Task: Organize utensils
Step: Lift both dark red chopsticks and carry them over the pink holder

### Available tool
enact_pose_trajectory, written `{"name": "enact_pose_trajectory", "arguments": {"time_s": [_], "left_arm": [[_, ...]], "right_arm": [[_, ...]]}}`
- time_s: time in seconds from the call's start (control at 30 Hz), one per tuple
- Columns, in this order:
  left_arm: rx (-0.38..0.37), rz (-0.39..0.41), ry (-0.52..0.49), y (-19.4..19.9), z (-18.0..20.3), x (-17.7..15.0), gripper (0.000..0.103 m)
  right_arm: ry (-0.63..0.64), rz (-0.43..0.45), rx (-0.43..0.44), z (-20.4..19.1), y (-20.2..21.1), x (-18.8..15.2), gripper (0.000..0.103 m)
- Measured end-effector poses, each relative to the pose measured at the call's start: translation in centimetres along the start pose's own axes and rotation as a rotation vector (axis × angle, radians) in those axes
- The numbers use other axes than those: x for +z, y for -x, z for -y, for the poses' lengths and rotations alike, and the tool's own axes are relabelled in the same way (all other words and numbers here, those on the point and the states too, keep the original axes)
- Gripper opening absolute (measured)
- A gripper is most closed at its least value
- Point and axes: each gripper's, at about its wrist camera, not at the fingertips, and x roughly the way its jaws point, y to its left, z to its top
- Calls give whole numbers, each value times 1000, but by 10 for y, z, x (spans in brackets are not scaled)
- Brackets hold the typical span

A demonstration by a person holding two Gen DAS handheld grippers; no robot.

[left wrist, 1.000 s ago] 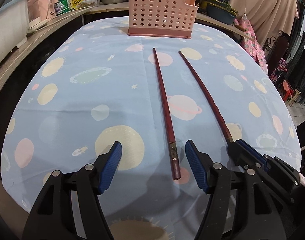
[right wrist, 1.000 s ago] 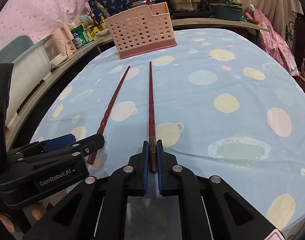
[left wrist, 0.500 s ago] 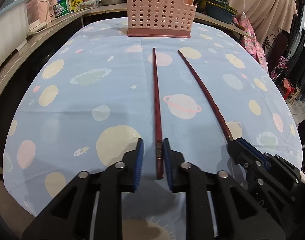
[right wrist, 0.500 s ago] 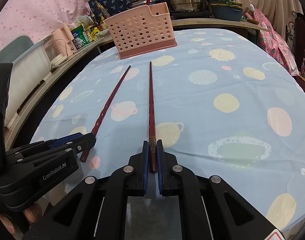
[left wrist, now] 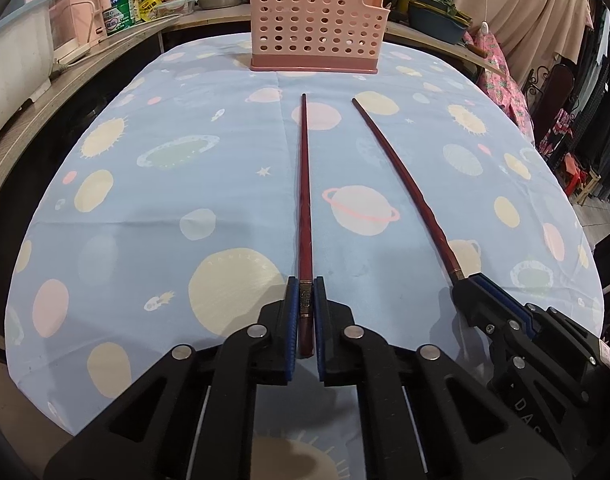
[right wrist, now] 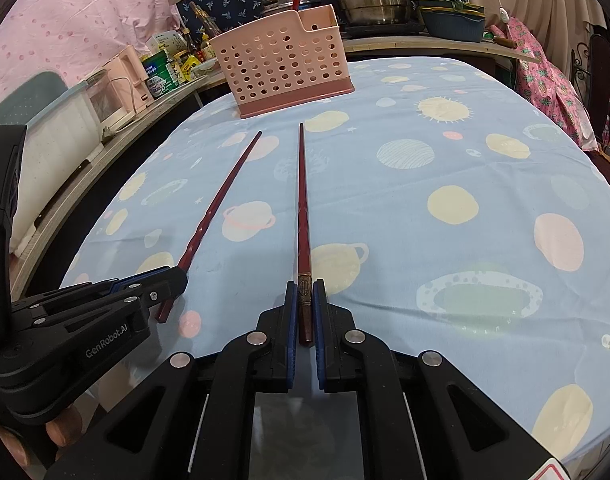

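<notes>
Looking along the left gripper (left wrist: 303, 312), I see it tilted down at the table, its blue pads having just closed tight on the thick end of one dark red chopstick (left wrist: 304, 200), which runs straight toward twelve o'clock, its tip well short of the pink basket (left wrist: 315, 24). At four o'clock the right gripper (left wrist: 471, 292) pinches the second chopstick (left wrist: 405, 184). The blue tablecloth (left wrist: 145, 220) lies bare toward nine o'clock, its near edge curving under the fingers.

From the right gripper (right wrist: 303, 312), also angled downward, the jaws sit narrow on its chopstick (right wrist: 303, 208), which points at twelve toward the basket (right wrist: 283, 68). The left gripper (right wrist: 157, 284) shows at nine o'clock with its chopstick (right wrist: 221, 196). Only here do fingertips (right wrist: 65, 424) show beneath the left tool, and broad open cloth toward three o'clock (right wrist: 485, 184).
</notes>
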Motion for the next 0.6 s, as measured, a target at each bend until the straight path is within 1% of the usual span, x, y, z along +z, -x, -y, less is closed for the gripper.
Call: {"name": "enact_pose_trajectory", "arguments": {"time_s": [0.6], "left_arm": [[-7,-10,15,5,-1,1,7]], "right_arm": [[-9,0,22,-2,7,0,7]]}}
